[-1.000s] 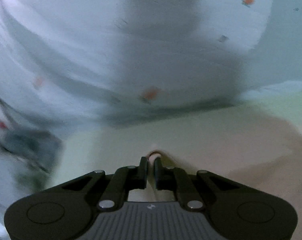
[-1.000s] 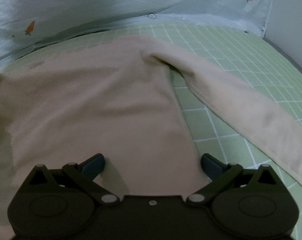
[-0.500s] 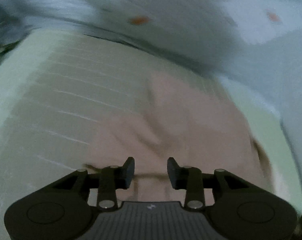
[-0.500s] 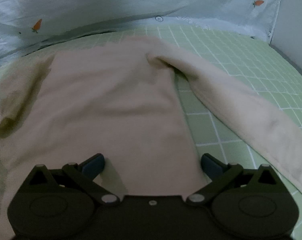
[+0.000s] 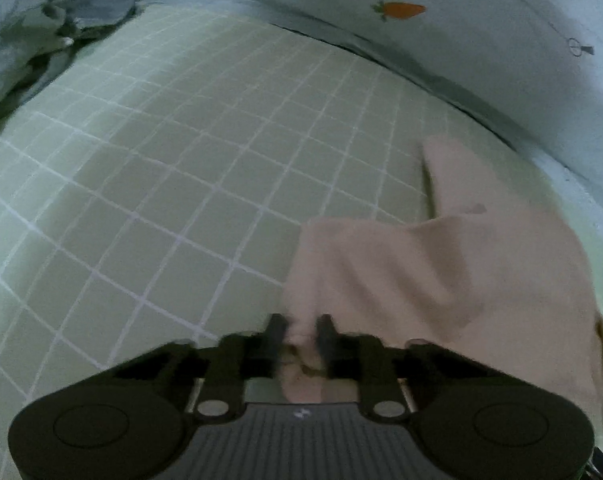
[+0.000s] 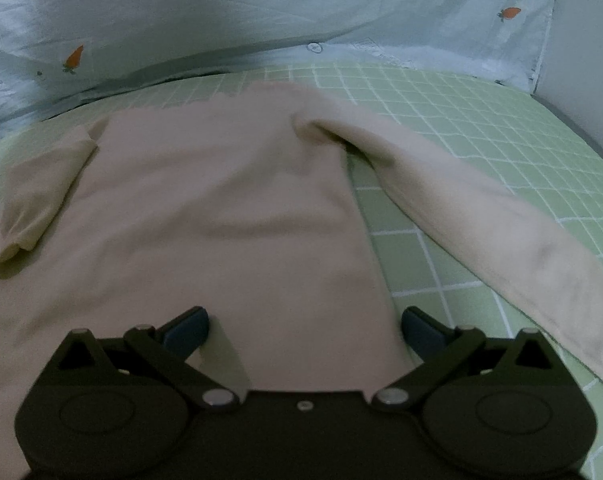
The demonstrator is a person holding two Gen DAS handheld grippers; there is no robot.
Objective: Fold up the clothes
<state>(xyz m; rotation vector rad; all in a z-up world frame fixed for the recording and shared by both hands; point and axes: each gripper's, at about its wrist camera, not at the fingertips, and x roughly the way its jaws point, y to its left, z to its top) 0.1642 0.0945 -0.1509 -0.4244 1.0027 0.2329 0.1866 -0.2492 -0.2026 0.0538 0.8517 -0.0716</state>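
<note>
Pale pink top (image 6: 229,216) spread flat on green checked bed sheet (image 6: 461,128), long axis running away from both grippers toward the carrot-print quilt (image 6: 261,8). Left gripper (image 5: 301,330) closing on a bunched fold at the garment's left edge (fabric between the jaws). Right gripper (image 6: 303,330) spread wide, empty, at the hem; right sleeve (image 6: 481,216) still extended.

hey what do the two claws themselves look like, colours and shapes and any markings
Both are matte black, with two rounded lobes at the base and linkage bars joined by silver pivot pins. The left claw has black fingers, a ribbed grey centre plate with a small white logo, and a cable at its lower right corner. The right claw has blue-grey pads.
</note>
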